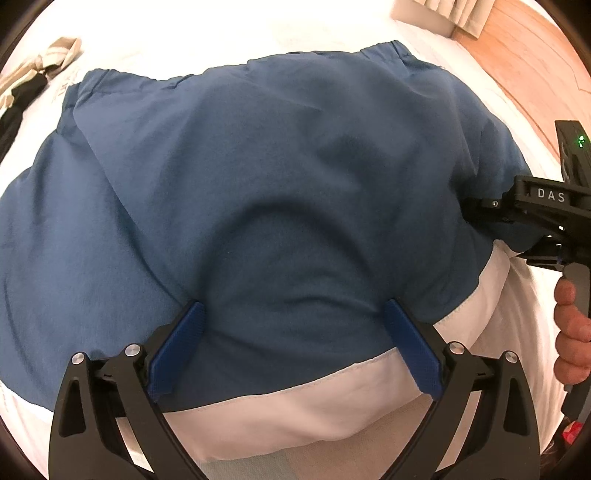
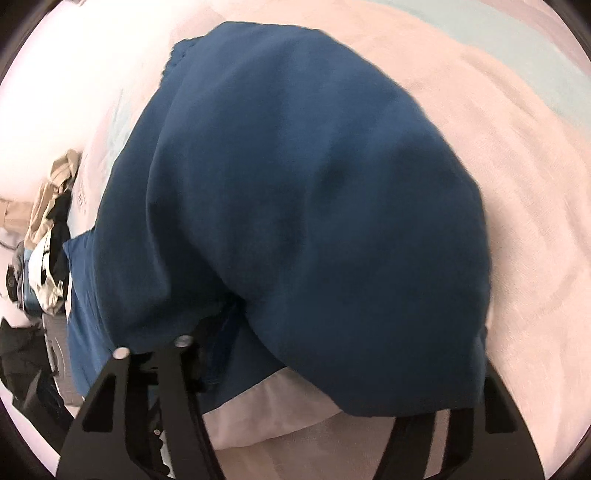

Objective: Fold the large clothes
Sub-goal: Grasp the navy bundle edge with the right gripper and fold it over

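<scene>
Blue garment [image 1: 258, 177] lies spread on the white bed [image 1: 369, 424], white band [image 1: 295, 387] nearest. Left gripper [image 1: 291, 332]: fingers wide apart over the fabric. Right gripper [image 2: 295, 369]: draped by cloth, state unclear. Judged soft, light, slippery; take hold at the near hem corners.

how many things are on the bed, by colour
blue: 1, the blue garment with white hem, spread across the white bed
beige and black: 1, the heap of clothes at the bed's far left edge; the separate pieces in it cannot be counted
total: 2
</scene>
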